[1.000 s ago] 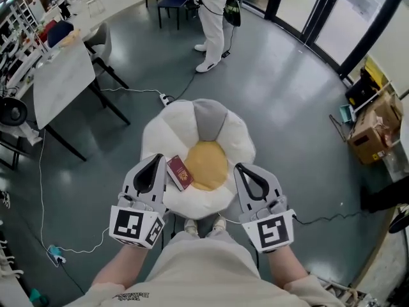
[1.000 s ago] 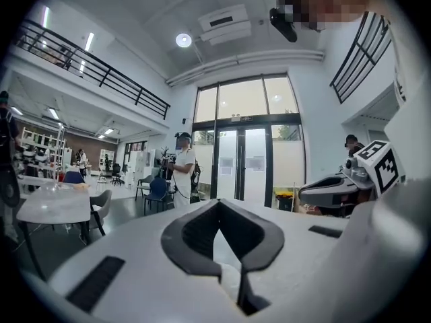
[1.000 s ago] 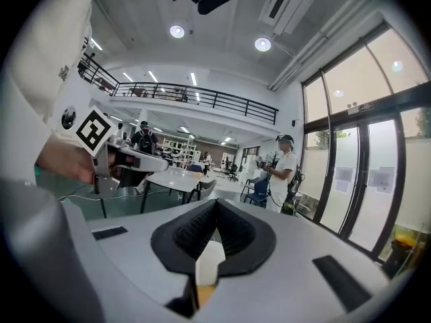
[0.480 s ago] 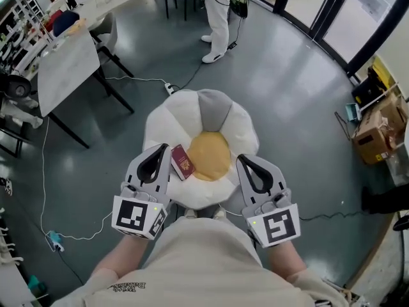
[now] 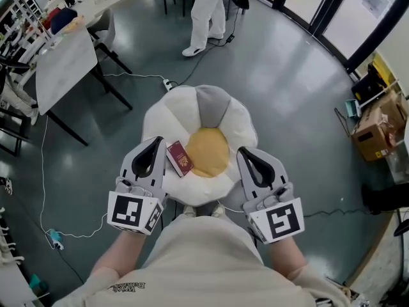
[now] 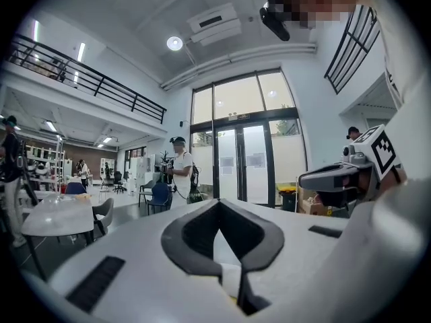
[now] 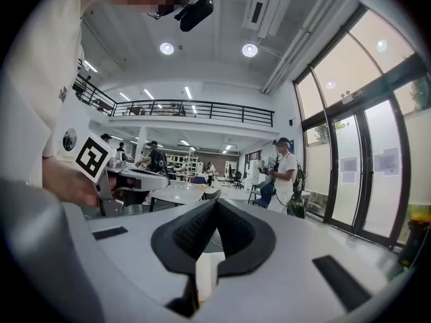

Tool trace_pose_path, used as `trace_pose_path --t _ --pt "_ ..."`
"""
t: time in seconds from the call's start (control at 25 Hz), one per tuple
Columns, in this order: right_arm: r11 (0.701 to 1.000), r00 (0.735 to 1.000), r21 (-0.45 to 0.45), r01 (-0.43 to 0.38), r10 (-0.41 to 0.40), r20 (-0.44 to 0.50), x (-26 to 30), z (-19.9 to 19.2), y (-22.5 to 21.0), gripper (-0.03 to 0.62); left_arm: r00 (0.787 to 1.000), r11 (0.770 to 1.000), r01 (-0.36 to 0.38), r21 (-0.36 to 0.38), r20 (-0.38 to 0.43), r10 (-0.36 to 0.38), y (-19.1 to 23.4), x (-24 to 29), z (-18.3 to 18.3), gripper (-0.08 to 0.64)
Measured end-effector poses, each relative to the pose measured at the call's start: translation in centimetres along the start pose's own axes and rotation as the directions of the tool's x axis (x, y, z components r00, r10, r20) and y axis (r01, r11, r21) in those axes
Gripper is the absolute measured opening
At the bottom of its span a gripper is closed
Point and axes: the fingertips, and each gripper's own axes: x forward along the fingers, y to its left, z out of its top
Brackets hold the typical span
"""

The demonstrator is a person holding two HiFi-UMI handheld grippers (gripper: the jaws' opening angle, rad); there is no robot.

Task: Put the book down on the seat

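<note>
A small red book (image 5: 179,158) lies flat on the flower-shaped seat (image 5: 185,110), on a white petal just left of the yellow centre (image 5: 208,152). My left gripper (image 5: 155,144) hovers right beside the book's left edge, apart from it, jaws shut and empty. My right gripper (image 5: 243,152) hangs over the seat's right front petal, also shut with nothing in it. In the left gripper view the left gripper (image 6: 217,206) points level across the room, and so does the right gripper (image 7: 215,202) in its own view; neither view shows book or seat.
A white table (image 5: 61,62) and a grey chair (image 5: 105,34) stand at the back left. A person in white (image 5: 204,11) stands beyond the seat. A cable with a power strip (image 5: 167,84) runs over the floor. Cardboard boxes (image 5: 370,130) sit at the right.
The book stays on the seat and both grippers hold their places, shut. The standing person at the back has stepped to the left.
</note>
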Motion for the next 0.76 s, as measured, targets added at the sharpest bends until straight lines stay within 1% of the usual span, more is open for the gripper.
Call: trace_pose_path --t 0.48,0.76 --pt "1.000 1.000 0.001 0.002 -0.002 0.001 -0.8 0.0 0.1 0.000 1.000 1.000 -0.005 0.004 0.013 0.005 -0.3 -0.6 0.7 0.005" --pt "1.000 1.000 -0.007 -0.001 0.002 0.005 -1.4 -0.1 0.7 0.000 1.000 1.000 -0.001 0.000 0.006 0.001 -0.7 -1.4 0.3 0.005"
